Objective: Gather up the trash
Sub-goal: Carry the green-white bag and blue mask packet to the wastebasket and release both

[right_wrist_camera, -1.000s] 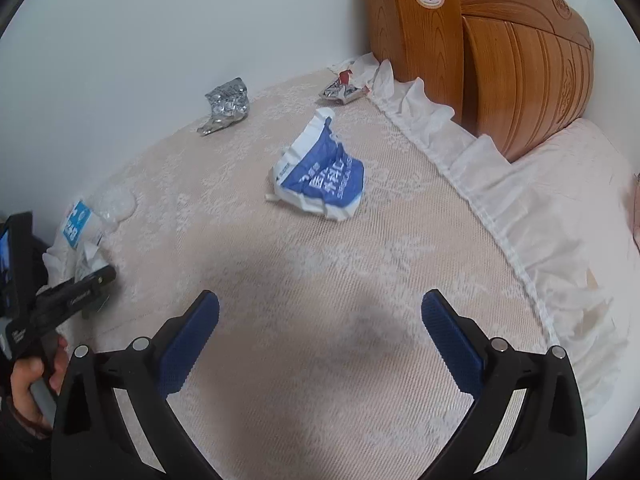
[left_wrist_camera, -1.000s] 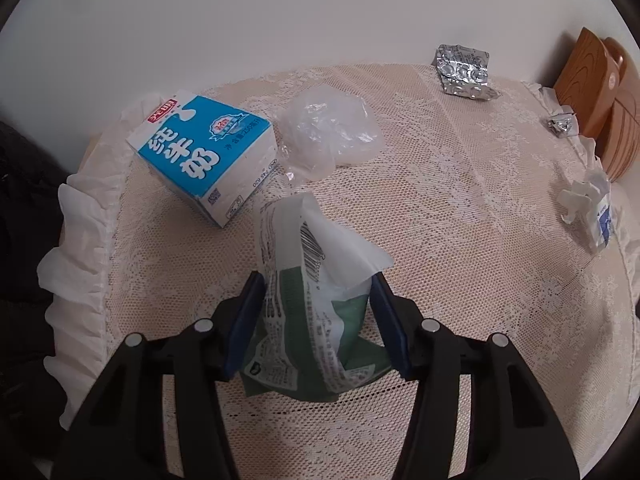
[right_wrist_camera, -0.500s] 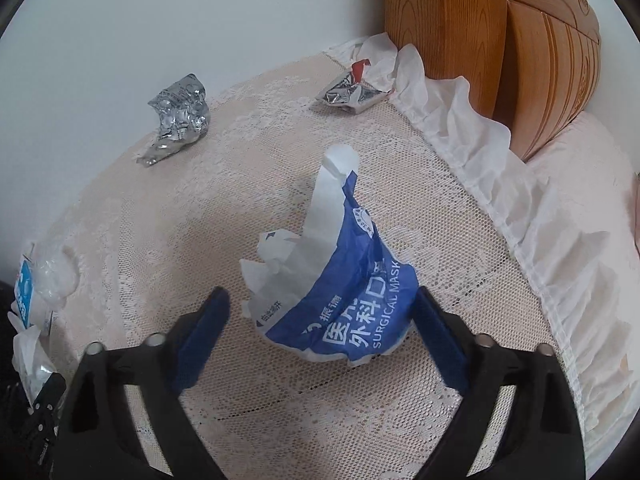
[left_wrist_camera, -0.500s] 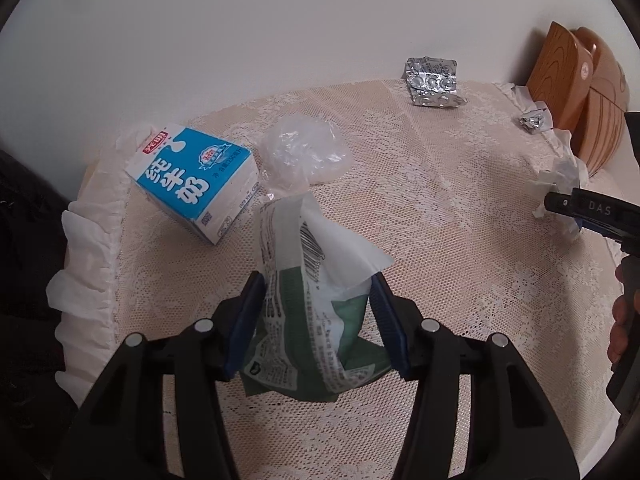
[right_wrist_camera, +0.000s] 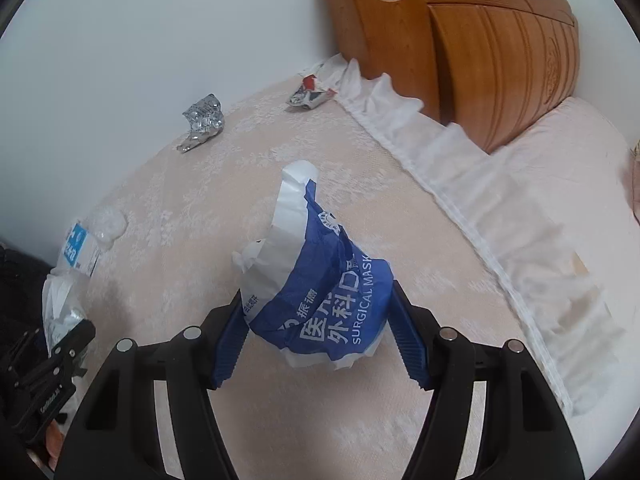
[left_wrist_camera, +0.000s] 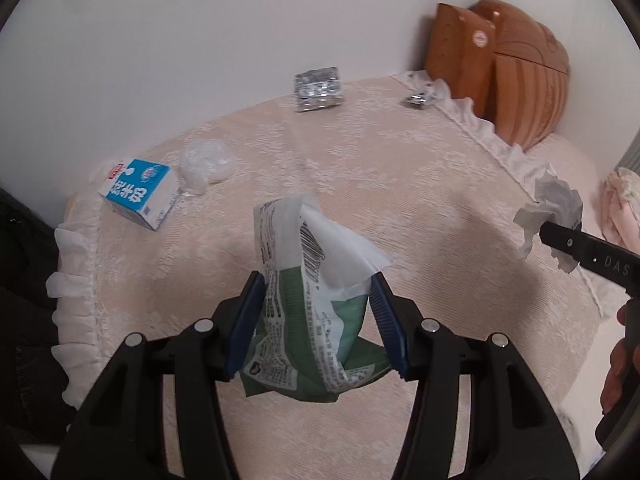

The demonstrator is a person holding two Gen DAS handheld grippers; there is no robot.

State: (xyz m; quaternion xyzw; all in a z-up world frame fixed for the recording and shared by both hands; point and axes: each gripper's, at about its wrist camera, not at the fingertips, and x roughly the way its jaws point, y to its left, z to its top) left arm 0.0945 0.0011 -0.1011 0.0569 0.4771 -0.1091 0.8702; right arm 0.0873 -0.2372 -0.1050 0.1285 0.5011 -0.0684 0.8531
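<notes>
While the left gripper [left_wrist_camera: 316,320] clamps its blue pads on the crumpled green-and-white wrapper [left_wrist_camera: 308,304], the packet stands up between the jaws, lifted clear of the lace bedspread [left_wrist_camera: 400,184]. Its torn white flap pokes upward past the fingertips.

The right gripper [right_wrist_camera: 320,332] has just been closing, and its pads now press both sides of the blue-and-white surgical mask wrapper [right_wrist_camera: 324,292], which is bunched between them above the bedspread [right_wrist_camera: 200,184]. In the left wrist view this same gripper shows at the right edge, with white crumpled paper at its tip.

Taking the wooden headboard [right_wrist_camera: 460,52] as the landmark: a small red-and-silver wrapper [right_wrist_camera: 308,94] lies just beside its near corner, at the frilled edge of the cover. A crumpled foil blister pack [right_wrist_camera: 202,122] sits further from the headboard, along the wall. Well apart from the headboard, at the opposite end of the bedspread, lies a blue-and-white milk carton [left_wrist_camera: 138,194] on its side, with a clear plastic wad [left_wrist_camera: 206,164] touching it on the headboard side. Both held wrappers hang between the carton and the headboard.
</notes>
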